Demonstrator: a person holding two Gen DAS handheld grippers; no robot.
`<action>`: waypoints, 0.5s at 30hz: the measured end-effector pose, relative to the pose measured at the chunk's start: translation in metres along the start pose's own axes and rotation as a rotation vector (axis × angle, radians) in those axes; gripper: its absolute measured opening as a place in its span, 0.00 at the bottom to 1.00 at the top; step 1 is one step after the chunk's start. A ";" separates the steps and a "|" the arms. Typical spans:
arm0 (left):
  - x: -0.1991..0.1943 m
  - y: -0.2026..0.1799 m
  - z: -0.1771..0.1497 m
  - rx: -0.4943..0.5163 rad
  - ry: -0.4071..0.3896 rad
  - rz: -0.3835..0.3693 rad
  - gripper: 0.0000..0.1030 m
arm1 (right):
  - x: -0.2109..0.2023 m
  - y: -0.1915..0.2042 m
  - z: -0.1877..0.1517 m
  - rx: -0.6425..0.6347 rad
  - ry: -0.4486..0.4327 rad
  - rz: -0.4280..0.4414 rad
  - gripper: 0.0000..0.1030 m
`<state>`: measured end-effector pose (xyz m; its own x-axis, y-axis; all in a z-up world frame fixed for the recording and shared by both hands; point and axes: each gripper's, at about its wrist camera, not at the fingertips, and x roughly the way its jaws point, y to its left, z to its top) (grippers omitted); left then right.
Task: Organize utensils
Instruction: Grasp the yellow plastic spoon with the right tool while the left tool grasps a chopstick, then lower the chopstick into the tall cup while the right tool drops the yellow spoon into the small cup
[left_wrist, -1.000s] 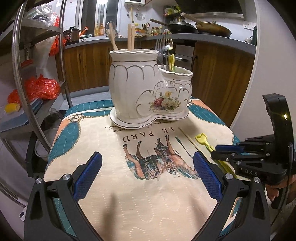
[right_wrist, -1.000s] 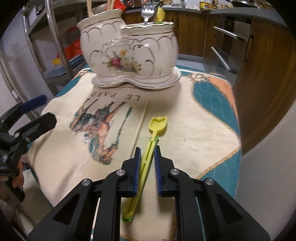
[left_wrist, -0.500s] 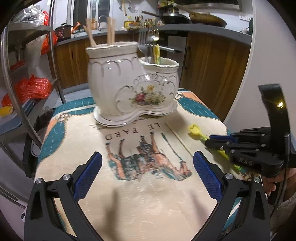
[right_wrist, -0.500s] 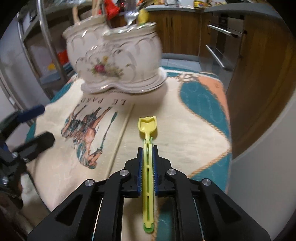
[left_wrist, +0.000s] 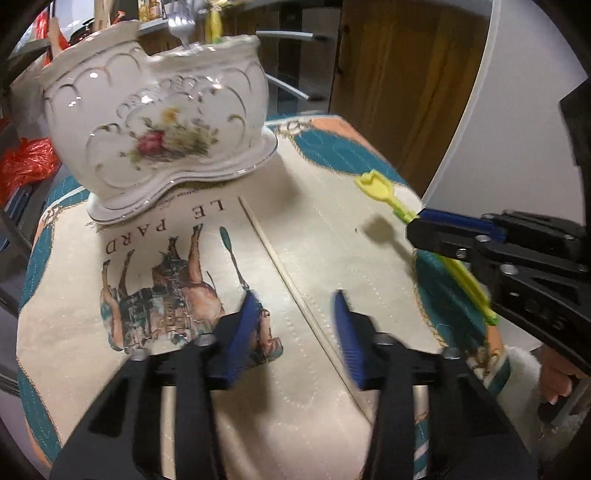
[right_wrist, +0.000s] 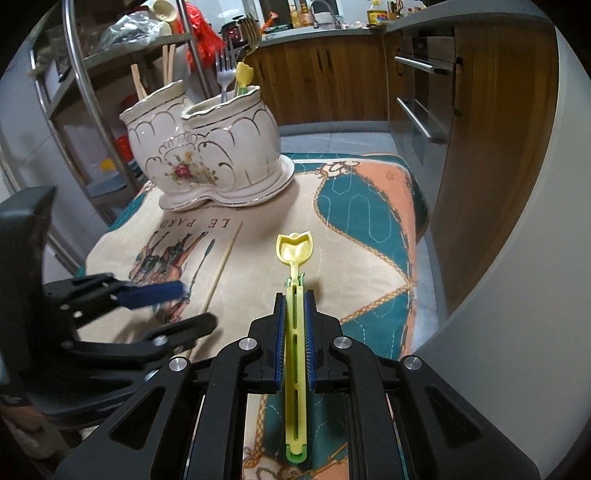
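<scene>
My right gripper (right_wrist: 294, 314) is shut on a yellow plastic spoon (right_wrist: 294, 254) and holds it lifted above the cloth; it also shows in the left wrist view (left_wrist: 380, 188). My left gripper (left_wrist: 295, 317) is open, its jaws on either side of a thin wooden chopstick (left_wrist: 280, 269) lying on the cloth, also in the right wrist view (right_wrist: 223, 262). A white two-part ceramic utensil holder (left_wrist: 162, 122) (right_wrist: 207, 147) stands at the far end, with chopsticks in the left part and a fork and yellow spoon in the right part.
A quilted cloth with a horse print (left_wrist: 162, 295) covers the small table (right_wrist: 369, 206). A metal rack (right_wrist: 85, 92) stands left. Wooden cabinets and an oven (right_wrist: 424, 110) are right and behind. The table edge drops off on the right.
My right gripper has lifted the yellow spoon off the cloth. My left gripper has moved forward and right over the chopstick, and its jaws have narrowed.
</scene>
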<state>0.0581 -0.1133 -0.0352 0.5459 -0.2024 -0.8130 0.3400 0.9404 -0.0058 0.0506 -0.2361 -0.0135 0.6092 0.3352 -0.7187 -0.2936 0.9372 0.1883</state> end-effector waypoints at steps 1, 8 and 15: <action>0.001 -0.001 0.001 0.007 0.002 0.017 0.26 | 0.000 0.000 -0.001 -0.002 0.000 0.004 0.10; -0.004 0.012 0.004 0.041 0.031 -0.005 0.04 | 0.000 0.008 -0.005 -0.024 0.010 0.040 0.10; -0.030 0.043 -0.008 0.119 0.061 -0.007 0.04 | 0.005 0.021 -0.011 -0.080 0.060 0.063 0.10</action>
<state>0.0501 -0.0643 -0.0156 0.4970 -0.1881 -0.8471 0.4342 0.8991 0.0551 0.0395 -0.2155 -0.0200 0.5428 0.3846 -0.7466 -0.3893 0.9029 0.1821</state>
